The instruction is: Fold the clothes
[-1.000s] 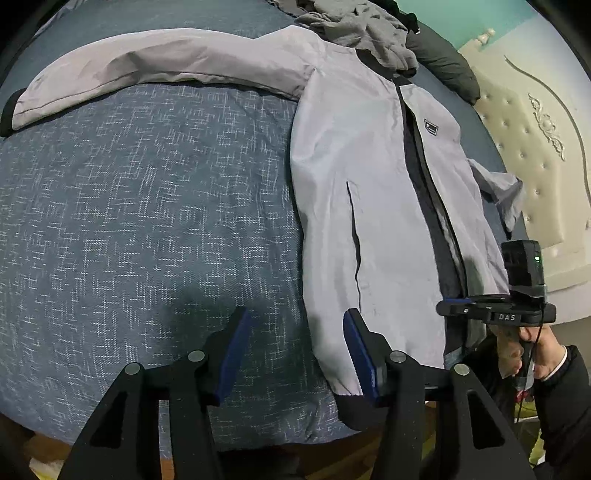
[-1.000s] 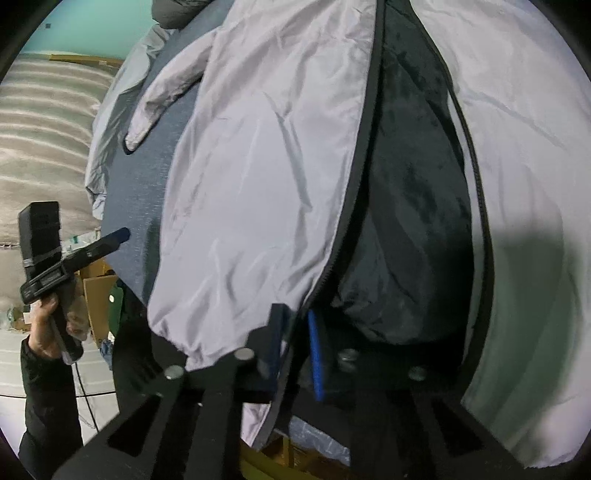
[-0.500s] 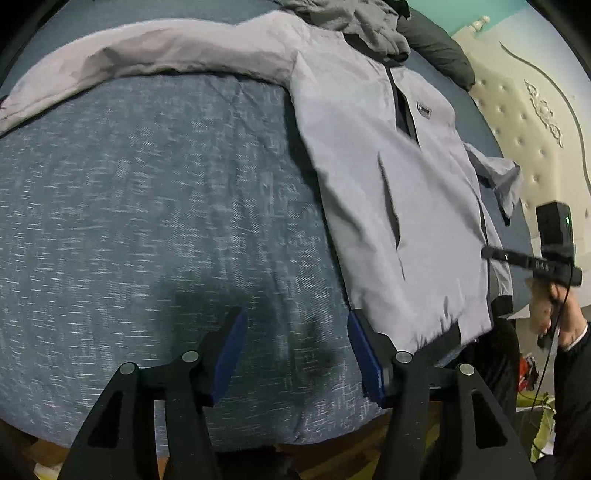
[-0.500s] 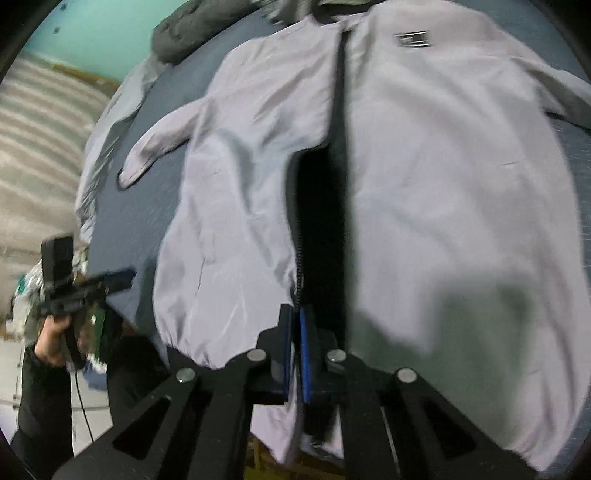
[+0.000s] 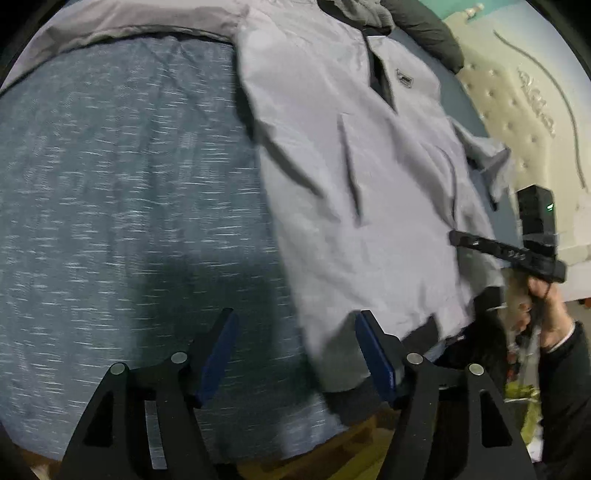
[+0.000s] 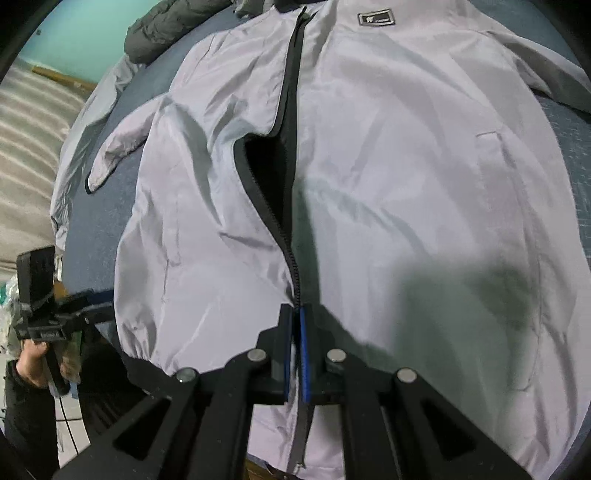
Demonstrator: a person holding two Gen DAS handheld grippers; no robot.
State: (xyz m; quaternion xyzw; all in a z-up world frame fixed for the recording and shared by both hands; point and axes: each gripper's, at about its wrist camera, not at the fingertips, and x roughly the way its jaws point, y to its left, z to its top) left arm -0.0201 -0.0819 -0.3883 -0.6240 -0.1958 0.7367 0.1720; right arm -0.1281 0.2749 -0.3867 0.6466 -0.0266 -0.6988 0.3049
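Note:
A light grey zip-up jacket (image 5: 351, 240) lies front-up on the blue flecked bedspread (image 5: 129, 184), one sleeve stretched out to the far left. My left gripper (image 5: 295, 317) hovers at the jacket's left hem corner. Its jaws are opening, and the pads touch nothing: bedspread and the hem's edge show in the gap. My right gripper (image 6: 295, 310) is shut on the jacket's (image 6: 388, 166) zipper edge (image 6: 291, 258) near the hem. The two front panels meet there and gape open higher up, showing the black lining.
Dark and grey clothes (image 5: 417, 26) are heaped past the collar. A cream tufted headboard (image 5: 535, 122) stands at the right. A hand (image 6: 33, 365) holds the other gripper's body at the bed's near edge. Floor clutter shows below the edge.
The right gripper closed on the zipper edge and pulled the open front panel across, so the black lining is mostly covered. The left gripper shifted left off the hem and its jaws widened.

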